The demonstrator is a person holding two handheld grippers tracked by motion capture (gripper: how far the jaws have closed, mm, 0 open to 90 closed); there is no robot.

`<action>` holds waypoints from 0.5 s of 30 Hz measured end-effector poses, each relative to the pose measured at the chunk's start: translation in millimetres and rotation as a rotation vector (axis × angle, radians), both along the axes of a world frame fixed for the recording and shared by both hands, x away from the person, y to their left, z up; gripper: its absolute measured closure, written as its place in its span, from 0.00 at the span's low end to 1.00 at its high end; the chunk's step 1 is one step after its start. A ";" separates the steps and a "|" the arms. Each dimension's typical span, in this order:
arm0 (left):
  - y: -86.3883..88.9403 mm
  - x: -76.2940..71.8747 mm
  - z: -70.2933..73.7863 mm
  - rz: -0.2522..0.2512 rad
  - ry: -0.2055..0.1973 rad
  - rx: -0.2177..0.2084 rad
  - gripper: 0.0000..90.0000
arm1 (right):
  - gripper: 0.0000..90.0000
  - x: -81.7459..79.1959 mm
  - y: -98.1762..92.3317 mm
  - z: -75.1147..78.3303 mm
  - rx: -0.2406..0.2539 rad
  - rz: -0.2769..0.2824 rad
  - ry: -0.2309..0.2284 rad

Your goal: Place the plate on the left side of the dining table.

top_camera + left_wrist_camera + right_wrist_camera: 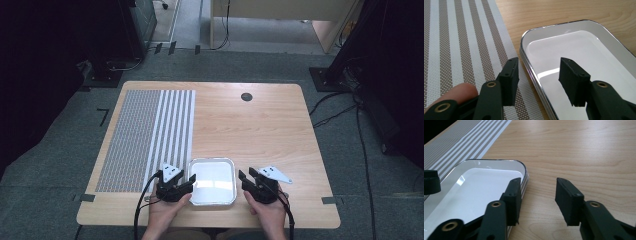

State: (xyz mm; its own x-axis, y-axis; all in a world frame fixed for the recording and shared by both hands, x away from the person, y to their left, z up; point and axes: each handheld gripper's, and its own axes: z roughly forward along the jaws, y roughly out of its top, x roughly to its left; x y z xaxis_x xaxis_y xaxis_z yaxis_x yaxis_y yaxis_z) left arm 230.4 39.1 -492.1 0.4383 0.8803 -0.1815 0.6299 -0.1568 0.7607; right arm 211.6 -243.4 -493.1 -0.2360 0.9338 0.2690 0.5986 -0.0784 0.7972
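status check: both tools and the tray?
Left tool open, jaws straddling the tray's left rim. Right tool open, at the right rim, gripping nothing. White tray empty, flat on the table, beside the striped mat. Nothing in the way.

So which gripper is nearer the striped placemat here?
Left. The left gripper is at the gap between the striped placemat and the white tray; the right gripper sits across the tray, open.

tray (pixel 564 27) cut off by frame edge
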 end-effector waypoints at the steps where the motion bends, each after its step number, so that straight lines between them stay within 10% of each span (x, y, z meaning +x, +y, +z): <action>1: -0.7 -0.5 -0.2 -0.001 -0.003 0.007 0.59 | 0.68 -0.4 0.5 -0.3 0.010 -0.009 0.000; 15: -3.5 -3.3 -0.2 -0.017 -0.021 0.029 0.79 | 0.89 -1.5 11.1 -5.7 0.123 0.039 0.046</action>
